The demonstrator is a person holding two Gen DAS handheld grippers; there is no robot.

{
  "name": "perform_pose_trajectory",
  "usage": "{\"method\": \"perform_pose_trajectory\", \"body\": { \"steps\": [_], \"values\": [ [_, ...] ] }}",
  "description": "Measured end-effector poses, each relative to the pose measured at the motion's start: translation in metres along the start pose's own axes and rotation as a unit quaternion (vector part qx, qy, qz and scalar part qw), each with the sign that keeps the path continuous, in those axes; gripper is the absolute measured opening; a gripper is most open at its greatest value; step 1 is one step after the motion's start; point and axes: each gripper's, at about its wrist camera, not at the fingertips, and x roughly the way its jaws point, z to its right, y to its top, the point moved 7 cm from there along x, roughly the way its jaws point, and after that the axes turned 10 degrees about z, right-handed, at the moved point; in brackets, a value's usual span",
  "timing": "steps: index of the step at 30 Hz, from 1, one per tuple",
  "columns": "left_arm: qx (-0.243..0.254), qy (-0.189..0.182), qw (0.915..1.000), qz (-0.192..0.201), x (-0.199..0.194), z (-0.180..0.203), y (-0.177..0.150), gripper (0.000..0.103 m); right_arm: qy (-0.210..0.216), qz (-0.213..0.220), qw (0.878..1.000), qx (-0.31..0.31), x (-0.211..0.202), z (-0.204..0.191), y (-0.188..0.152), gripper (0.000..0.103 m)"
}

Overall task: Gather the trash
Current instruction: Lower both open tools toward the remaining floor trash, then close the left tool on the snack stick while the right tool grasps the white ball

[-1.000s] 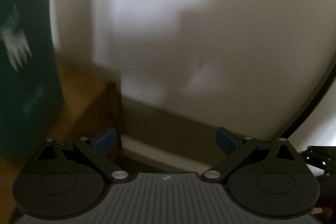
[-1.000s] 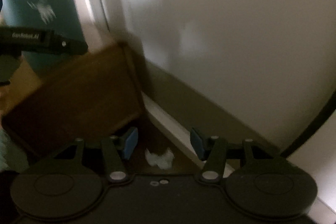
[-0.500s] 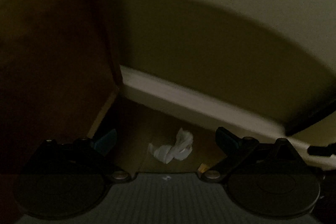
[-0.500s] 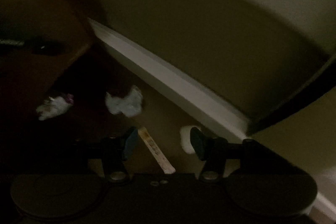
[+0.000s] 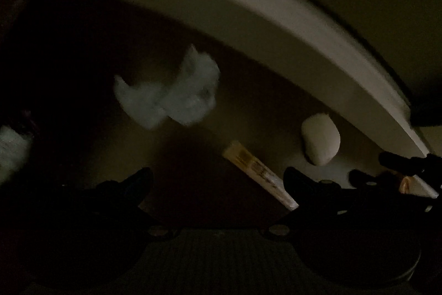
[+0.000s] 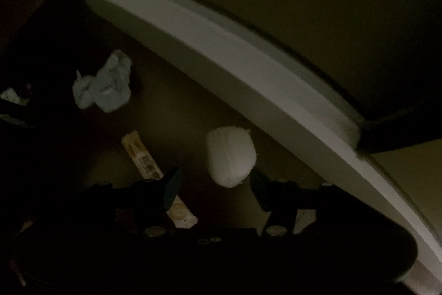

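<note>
White wad [image 6: 230, 156] just ahead of wide-spread right gripper [image 6: 214, 188]

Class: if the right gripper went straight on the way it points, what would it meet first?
Probably the white wad, just ahead between the open right gripper's fingers; depth is unclear in this dim view.

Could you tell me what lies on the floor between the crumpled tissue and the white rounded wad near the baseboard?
A flat narrow wrapper strip lies between the crumpled tissue and the white wad, slightly nearer the camera. The right wrist view shows this, and the left wrist view agrees.
</note>
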Motion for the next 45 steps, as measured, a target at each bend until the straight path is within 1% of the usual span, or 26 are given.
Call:
{"method": "perform_pose_trajectory", "body": {
  "steps": [3,6,9,13,16,18,20,21,24,26,27,30,31,36,38,42,45],
  "values": [
    [-0.057,-0.005,0.9977,-0.036,0.031,0.006,-0.009,0.101,0.005,0.000,1.000,0.000,0.018,0.003,-0.002,0.054],
    [-0.119,-0.002,0.9913,-0.056,0.054,0.007,-0.016,0.101,-0.006,-0.002,1.000,-0.010,0.032,0.009,-0.005,0.054],
    [-0.145,0.006,0.9874,-0.063,0.069,0.011,-0.020,0.101,-0.003,-0.002,1.000,-0.016,0.043,0.011,-0.008,0.054],
    [-0.182,0.022,0.9804,-0.073,0.082,0.016,-0.028,0.100,0.001,-0.001,0.999,-0.049,0.052,0.010,-0.010,0.054],
    [-0.197,0.035,0.9771,-0.073,0.086,0.022,-0.031,0.100,0.002,0.001,0.998,-0.063,0.058,0.012,-0.009,0.054],
    [-0.209,0.036,0.9747,-0.072,0.089,0.027,-0.033,0.093,0.001,0.003,0.998,-0.065,0.061,0.013,-0.007,0.054],
    [-0.217,0.039,0.9721,-0.080,0.094,0.031,-0.036,0.084,0.001,0.002,0.998,-0.067,0.065,0.015,-0.006,0.054],
    [-0.223,0.038,0.9704,-0.084,0.096,0.033,-0.038,0.081,0.004,0.001,0.998,-0.067,0.066,0.015,-0.005,0.054],
    [-0.230,0.043,0.9679,-0.092,0.100,0.034,-0.045,0.080,0.012,0.002,0.998,-0.062,0.068,0.016,-0.006,0.054],
    [-0.239,0.042,0.9654,-0.095,0.104,0.035,-0.049,0.076,0.015,0.002,0.998,-0.056,0.069,0.018,-0.006,0.054],
    [-0.243,0.044,0.9647,-0.092,0.102,0.036,-0.049,0.076,0.016,0.001,0.998,-0.054,0.070,0.018,-0.007,0.054],
    [-0.241,0.050,0.9649,-0.093,0.102,0.041,-0.051,0.076,0.019,0.002,0.998,-0.060,0.071,0.017,-0.007,0.055],
    [-0.242,0.053,0.9646,-0.091,0.102,0.042,-0.051,0.074,0.022,0.001,0.998,-0.063,0.071,0.016,-0.007,0.056],
    [-0.238,0.087,0.9631,-0.091,0.095,0.045,-0.047,0.051,0.027,-0.011,0.998,-0.062,0.077,0.016,-0.006,0.057],
    [-0.226,0.100,0.9647,-0.090,0.092,0.049,-0.046,0.032,0.024,-0.014,0.997,-0.065,0.079,0.015,-0.006,0.057],
    [-0.216,0.100,0.9675,-0.086,0.090,0.055,-0.046,0.028,0.016,-0.014,0.997,-0.077,0.075,0.013,-0.008,0.057],
    [-0.198,0.095,0.9721,-0.083,0.087,0.056,-0.049,0.027,0.007,-0.012,0.996,-0.083,0.073,0.012,-0.008,0.054]
  ]
}}
